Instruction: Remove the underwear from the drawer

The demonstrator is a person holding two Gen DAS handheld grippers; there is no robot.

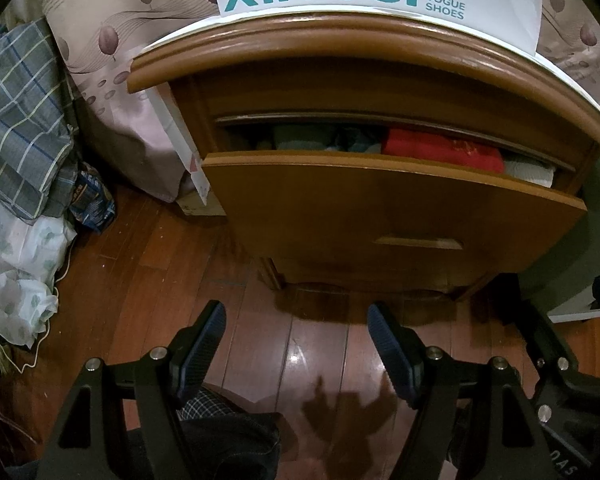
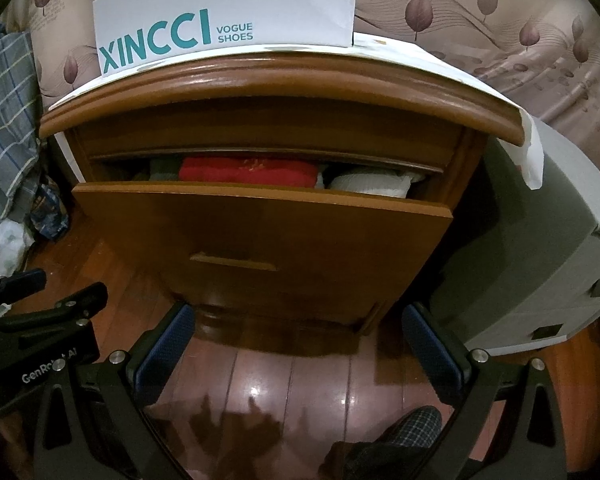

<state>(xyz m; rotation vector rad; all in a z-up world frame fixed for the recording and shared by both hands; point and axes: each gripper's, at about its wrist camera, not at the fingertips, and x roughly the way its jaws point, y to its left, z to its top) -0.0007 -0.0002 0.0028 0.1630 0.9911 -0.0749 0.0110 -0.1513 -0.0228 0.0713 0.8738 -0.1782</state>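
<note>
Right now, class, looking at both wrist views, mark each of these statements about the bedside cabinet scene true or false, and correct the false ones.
1. The drawer is pulled partly open. True.
2. A red folded garment lies inside the drawer. True.
3. The left gripper is clamped on the red garment. False: its fingers stand apart over the wooden floor, holding nothing.
4. The white shoe box sits on the floor. False: it stands on top of the cabinet.
5. The right gripper is open and empty. True.
</note>
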